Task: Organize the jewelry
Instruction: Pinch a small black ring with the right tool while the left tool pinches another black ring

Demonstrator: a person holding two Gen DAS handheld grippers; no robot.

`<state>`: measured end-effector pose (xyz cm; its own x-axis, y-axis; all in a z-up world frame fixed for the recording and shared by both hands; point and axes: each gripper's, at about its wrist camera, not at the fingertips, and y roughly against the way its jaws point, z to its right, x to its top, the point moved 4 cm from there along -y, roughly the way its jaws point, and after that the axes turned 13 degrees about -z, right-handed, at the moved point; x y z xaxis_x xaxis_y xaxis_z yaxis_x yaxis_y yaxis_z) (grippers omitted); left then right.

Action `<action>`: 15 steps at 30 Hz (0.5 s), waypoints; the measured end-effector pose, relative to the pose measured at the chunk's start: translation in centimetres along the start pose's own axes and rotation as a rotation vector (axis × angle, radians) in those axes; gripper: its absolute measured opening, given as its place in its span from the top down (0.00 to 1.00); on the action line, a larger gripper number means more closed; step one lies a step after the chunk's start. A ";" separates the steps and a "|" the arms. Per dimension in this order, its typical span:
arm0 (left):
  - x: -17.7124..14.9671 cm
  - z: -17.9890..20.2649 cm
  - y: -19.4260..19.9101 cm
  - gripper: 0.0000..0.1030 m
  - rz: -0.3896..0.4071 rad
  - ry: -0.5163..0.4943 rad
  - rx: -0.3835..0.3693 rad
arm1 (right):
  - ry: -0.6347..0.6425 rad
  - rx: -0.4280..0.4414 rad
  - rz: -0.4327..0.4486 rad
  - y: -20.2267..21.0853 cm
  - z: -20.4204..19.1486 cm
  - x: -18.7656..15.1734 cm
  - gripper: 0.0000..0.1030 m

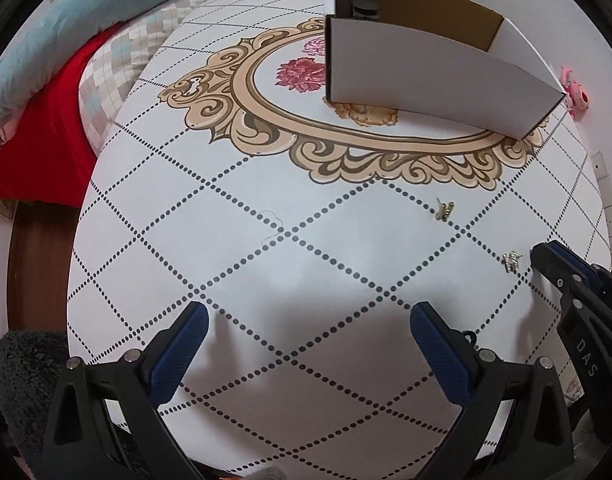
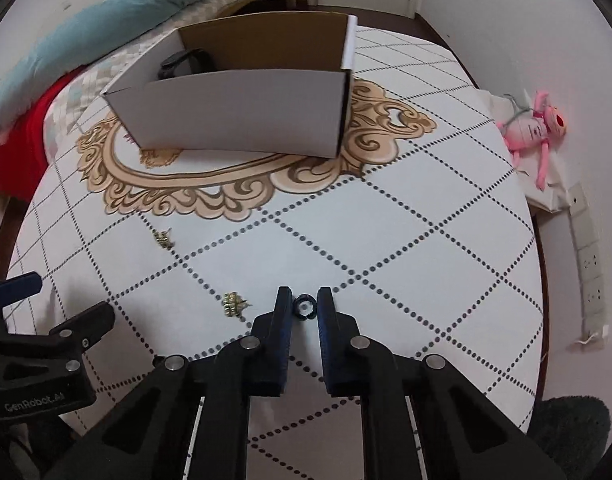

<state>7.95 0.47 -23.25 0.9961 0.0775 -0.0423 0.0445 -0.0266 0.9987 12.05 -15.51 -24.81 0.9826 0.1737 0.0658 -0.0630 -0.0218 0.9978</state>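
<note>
A small black ring (image 2: 304,306) sits between the fingertips of my right gripper (image 2: 304,307), which is shut on it just above the table. Two gold earrings lie on the patterned table: one (image 2: 233,303) just left of the right gripper, also in the left wrist view (image 1: 511,261), and one (image 2: 163,237) farther away, also in the left wrist view (image 1: 444,209). My left gripper (image 1: 308,324) is open and empty over the table's near part. An open white cardboard box (image 2: 241,114) stands at the far side with a dark object (image 2: 181,63) inside; the box also shows in the left wrist view (image 1: 426,76).
A bed with a teal quilt (image 1: 65,32) and a red sheet (image 1: 45,136) lies left of the table. A pink plush toy (image 2: 534,128) lies at the right by the wall. Wall sockets (image 2: 590,264) are on the right. A dark fluffy rug (image 1: 21,376) lies on the floor.
</note>
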 end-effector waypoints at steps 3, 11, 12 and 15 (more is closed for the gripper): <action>-0.6 0.7 0.6 0.00 0.009 -0.023 -0.022 | -0.028 0.014 0.023 0.8 0.7 -0.1 0.87; -3.0 5.2 1.0 0.10 -0.012 -0.138 -0.110 | -0.157 0.034 0.038 3.0 5.1 -0.3 0.87; -3.1 5.6 0.9 0.15 -0.012 -0.149 -0.112 | -0.171 0.036 0.039 3.2 5.6 -0.3 0.87; -3.5 6.9 0.6 0.31 -0.017 -0.179 -0.114 | -0.196 0.038 0.037 3.3 6.6 -0.5 0.87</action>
<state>5.04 -6.71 -22.74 0.9934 -0.1017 -0.0540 0.0630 0.0872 0.9942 12.46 -22.16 -21.66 0.9952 -0.0230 0.0952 -0.0965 -0.0624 0.9934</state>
